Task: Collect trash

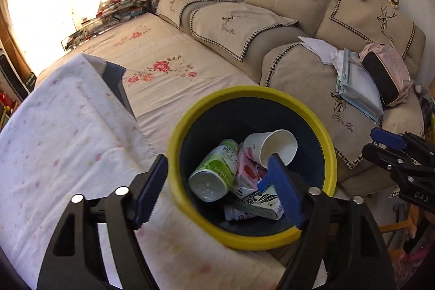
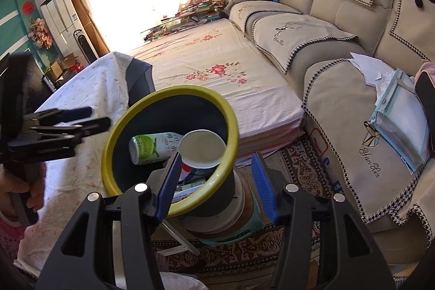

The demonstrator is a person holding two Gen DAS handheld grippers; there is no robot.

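A round dark-blue trash bin with a thick yellow rim (image 1: 330,154) stands beside the white-covered table (image 1: 68,140), perched on a stack of stools. Inside lie a white paper cup (image 1: 272,147) on its side with its mouth facing up and outward, a green-and-white plastic bottle (image 1: 214,171) tipped bottom-up, a pink-and-white carton (image 1: 246,170) and a dark patterned box (image 1: 261,204). The left gripper (image 1: 217,188) hangs over the bin, jaws spread, empty. The right gripper (image 2: 216,185) is likewise released, holding nothing.
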